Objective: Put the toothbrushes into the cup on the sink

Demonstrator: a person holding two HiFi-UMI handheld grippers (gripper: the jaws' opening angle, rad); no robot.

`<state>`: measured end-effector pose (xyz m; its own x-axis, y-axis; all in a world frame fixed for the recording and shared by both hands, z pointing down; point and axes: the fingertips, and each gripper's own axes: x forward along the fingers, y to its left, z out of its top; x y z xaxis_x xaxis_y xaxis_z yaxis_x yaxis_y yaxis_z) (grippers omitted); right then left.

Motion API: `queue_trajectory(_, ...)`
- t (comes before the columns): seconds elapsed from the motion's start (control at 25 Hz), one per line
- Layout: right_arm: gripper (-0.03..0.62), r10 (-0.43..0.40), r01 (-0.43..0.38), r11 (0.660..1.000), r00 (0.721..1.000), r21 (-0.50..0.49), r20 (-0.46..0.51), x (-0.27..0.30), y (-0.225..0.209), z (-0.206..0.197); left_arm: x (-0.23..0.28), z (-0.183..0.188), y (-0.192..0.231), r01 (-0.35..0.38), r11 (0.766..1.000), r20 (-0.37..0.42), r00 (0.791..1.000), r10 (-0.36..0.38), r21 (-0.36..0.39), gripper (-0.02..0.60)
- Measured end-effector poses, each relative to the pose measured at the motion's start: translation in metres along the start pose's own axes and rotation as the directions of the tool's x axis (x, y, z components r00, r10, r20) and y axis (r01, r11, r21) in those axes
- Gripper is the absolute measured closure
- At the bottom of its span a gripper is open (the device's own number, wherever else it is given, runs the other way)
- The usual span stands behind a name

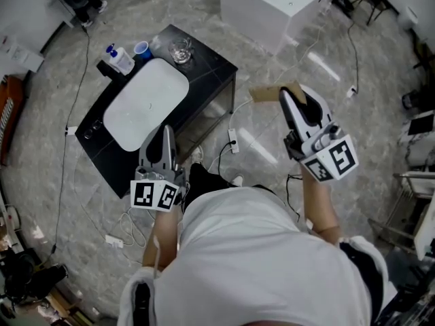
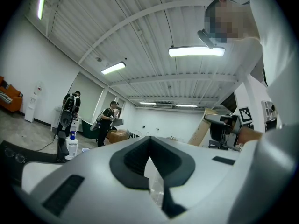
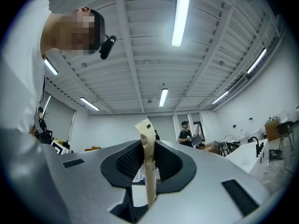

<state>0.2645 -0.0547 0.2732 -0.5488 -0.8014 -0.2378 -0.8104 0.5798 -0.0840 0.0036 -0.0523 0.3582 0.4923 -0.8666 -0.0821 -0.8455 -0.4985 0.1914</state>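
The white sink (image 1: 146,104) is set in a black counter (image 1: 212,65) at upper left, with a blue cup (image 1: 141,48) at its far corner. My right gripper (image 1: 289,92) is held over the floor to the right of the counter. It is shut on a brown paper toothbrush package (image 1: 270,92), which sticks up between the jaws (image 3: 145,139) toward the ceiling. My left gripper (image 1: 165,129) hovers at the sink's near edge, jaws closed. A thin clear plastic film (image 2: 156,186) shows pinched between them. No bare toothbrush is visible.
A soap bottle (image 1: 121,60) stands beside the blue cup and a glass tumbler (image 1: 181,50) at the counter's back. A white cabinet (image 1: 272,5) stands beyond. Cables and a power strip (image 1: 233,141) lie on the marble floor. Two people (image 2: 108,120) stand far off.
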Motion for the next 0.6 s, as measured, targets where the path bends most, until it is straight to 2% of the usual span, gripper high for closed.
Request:
queue_trajectory(0.28, 0.507, -0.011, 0.011, 1.0, 0.999, -0.004, -0.038, 0.028, 0.0, -0.008, 0.021, 0.004, 0.019, 0.028, 0.999, -0.001, 1.0, -0.028, -0.021, 0.578)
queue_trajectory(0.6, 0.507, 0.027, -0.025, 0.999, 0.996, 0.025, -0.091, 0.086, 0.006, -0.034, 0.027, -0.003, 0.068, -0.02, 0.999, -0.037, 0.999, 0.019, -0.048, 0.578)
